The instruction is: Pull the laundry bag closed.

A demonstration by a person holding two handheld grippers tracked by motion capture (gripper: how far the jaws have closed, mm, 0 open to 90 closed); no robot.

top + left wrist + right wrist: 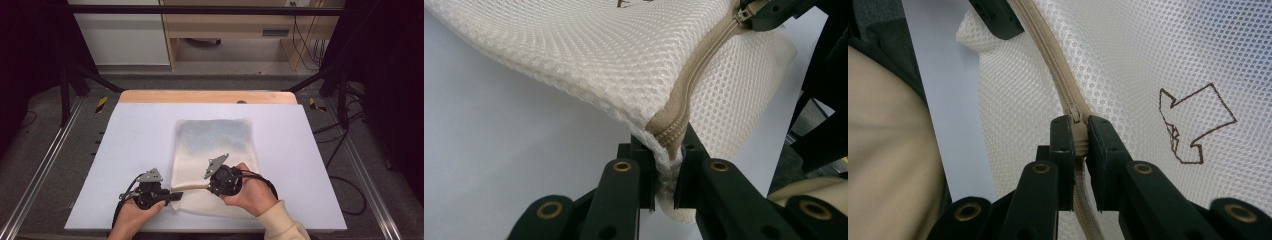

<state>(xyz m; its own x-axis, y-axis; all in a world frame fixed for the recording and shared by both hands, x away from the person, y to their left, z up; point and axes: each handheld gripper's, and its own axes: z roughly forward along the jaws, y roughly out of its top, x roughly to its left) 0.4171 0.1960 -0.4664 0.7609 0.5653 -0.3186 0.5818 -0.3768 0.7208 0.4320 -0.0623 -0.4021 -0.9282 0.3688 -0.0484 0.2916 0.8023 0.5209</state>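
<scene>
Two grips are set on the mesh bag (215, 165), which lies flat mid-table (130, 150): the left gripper (666, 165) is clamped on the zipper's end corner, the right gripper (1079, 145) on the zipper pull (1077, 121). Partway along, apparently — the direction of travel cannot be judged.
</scene>
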